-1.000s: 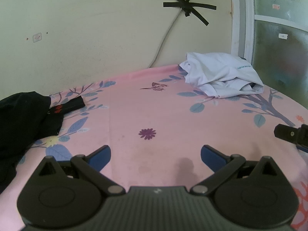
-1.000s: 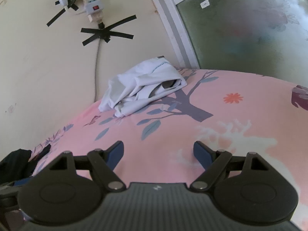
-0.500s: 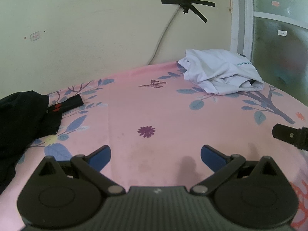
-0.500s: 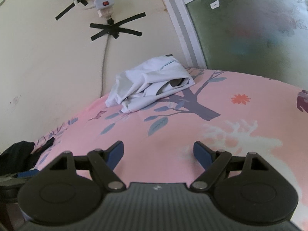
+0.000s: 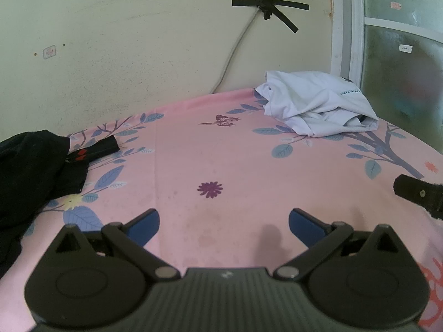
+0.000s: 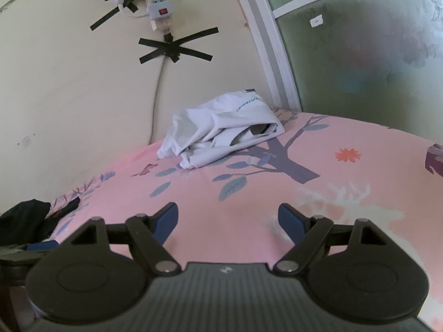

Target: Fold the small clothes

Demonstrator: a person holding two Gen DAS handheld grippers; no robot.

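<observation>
My left tool (image 5: 223,222) hangs over the pink sheet (image 5: 210,152), blue pads spread wide, nothing but printed fabric between them. My right tool (image 6: 227,218) is the same story: pads wide apart, empty, tipped down at the bed. Straight ahead of the right one sits the white shirt (image 6: 221,127), a crumpled heap at the far side of the bed, right by the wall (image 6: 69,88) and the window frame (image 6: 265,44); from the left view that same heap (image 5: 315,108) is up in the far right corner, well apart from my pads. Off to the left lies the black garment (image 5: 30,171), bunched at the edge of the sheet with a small red mark showing; in the right view it is just a dark lump (image 6: 25,218) at the far left. A cable (image 5: 235,52) runs down the wall from crossed black tape (image 5: 267,13) to behind the bed. Neither tool touches any cloth.
</observation>
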